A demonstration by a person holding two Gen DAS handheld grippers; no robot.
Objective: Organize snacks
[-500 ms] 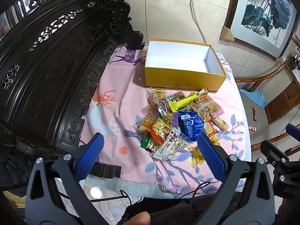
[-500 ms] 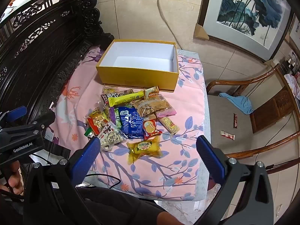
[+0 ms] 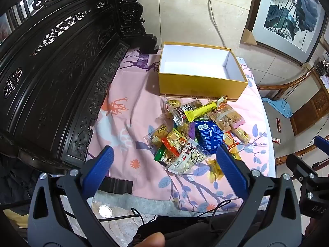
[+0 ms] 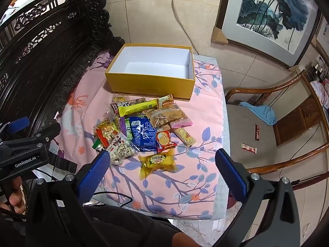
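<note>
Hovering wide apart and empty, left tongs [image 3: 164, 164] and right tongs [image 4: 162, 164] above the pink-clothed surface [image 4: 205, 107], snack packets [image 4: 141, 127] heaped just before the empty yellow box [image 4: 152, 82], yellow cake packet [image 4: 157, 161] lying nearest.

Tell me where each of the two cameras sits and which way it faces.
Left wrist: on the left hand-held gripper, tilted down at the snack pile and yellow box; a fingertip shows below, the right hand-held gripper at the right edge.
Right wrist: on the right hand-held gripper, tilted down likewise; the left hand-held gripper and its hand show at left.
Shared: snacks, box, pink cloth, both hand-held grippers open.
</note>
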